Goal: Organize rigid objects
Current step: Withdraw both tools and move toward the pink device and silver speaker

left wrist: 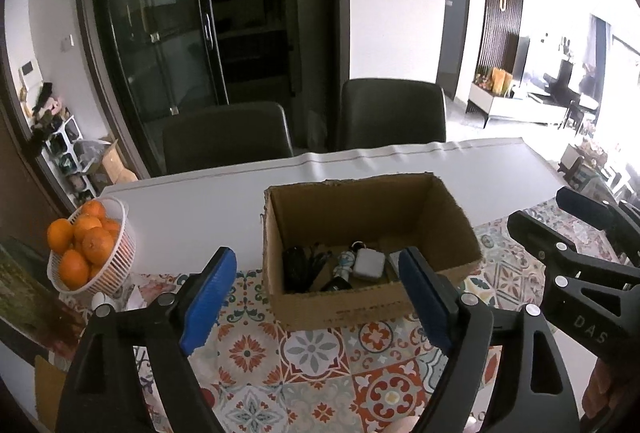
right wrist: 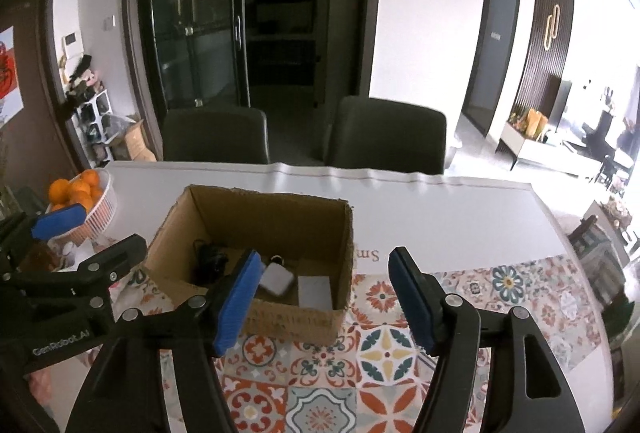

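An open cardboard box (left wrist: 352, 307) (right wrist: 292, 321) stands on the patterned cloth. Inside lie a white square charger (left wrist: 369, 264) (right wrist: 276, 279), a black corded adapter (left wrist: 296, 267) (right wrist: 210, 257), a small figure (left wrist: 344, 262) and a flat white card (right wrist: 314, 291). My left gripper (left wrist: 317, 255) hovers in front of the box and above its near wall, open, nothing between its blue pads. My right gripper (right wrist: 324, 255) hangs over the box's near right corner, open and empty too. Each gripper shows in the other's view: the right gripper (left wrist: 540, 207) at the right edge, the left gripper (right wrist: 96, 229) at the left edge.
A white basket of oranges (left wrist: 88, 253) (right wrist: 82, 193) stands at the table's left. Two dark chairs (left wrist: 228, 137) (right wrist: 386, 131) are pushed in at the far side. Beyond the box is bare white table (left wrist: 200, 209), with patterned cloth (right wrist: 384, 353) in front.
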### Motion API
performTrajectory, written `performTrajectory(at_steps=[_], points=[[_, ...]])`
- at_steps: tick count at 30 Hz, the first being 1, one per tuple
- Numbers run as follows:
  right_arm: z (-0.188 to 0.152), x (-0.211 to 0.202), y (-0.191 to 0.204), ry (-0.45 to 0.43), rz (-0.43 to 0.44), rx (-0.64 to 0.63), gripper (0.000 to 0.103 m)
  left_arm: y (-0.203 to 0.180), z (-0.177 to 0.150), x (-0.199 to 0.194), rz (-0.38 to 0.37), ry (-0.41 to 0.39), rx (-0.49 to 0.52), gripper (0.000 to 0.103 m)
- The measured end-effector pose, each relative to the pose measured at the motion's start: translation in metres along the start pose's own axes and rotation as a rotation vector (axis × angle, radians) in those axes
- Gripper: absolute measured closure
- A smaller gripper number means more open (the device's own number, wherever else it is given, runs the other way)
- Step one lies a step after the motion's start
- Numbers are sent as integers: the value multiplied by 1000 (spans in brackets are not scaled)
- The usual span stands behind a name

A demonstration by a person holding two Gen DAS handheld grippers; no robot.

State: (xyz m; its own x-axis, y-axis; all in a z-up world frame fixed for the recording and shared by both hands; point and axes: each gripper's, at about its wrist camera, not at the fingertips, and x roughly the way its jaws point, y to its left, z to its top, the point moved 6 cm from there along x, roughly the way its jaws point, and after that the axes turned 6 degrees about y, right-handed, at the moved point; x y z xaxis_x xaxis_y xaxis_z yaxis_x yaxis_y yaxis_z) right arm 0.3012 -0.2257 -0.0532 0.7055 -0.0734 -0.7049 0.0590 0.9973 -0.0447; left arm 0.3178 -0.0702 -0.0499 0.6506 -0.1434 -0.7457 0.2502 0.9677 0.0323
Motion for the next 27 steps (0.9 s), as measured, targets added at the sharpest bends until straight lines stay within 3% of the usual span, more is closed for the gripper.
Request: performTrajectory(at_steps=[4, 13, 27], points=[[-12, -17, -1, -24, -12, -1, 32, -2, -13, -13, 6, -24, -4, 10], [-46, -46, 3, -75, -50, 0, 28, -4, -50, -32, 29, -40, -19, 8], [-103, -56, -8, -19, -58, 15, 24, -26, -102, -34, 21, 2, 20, 3]])
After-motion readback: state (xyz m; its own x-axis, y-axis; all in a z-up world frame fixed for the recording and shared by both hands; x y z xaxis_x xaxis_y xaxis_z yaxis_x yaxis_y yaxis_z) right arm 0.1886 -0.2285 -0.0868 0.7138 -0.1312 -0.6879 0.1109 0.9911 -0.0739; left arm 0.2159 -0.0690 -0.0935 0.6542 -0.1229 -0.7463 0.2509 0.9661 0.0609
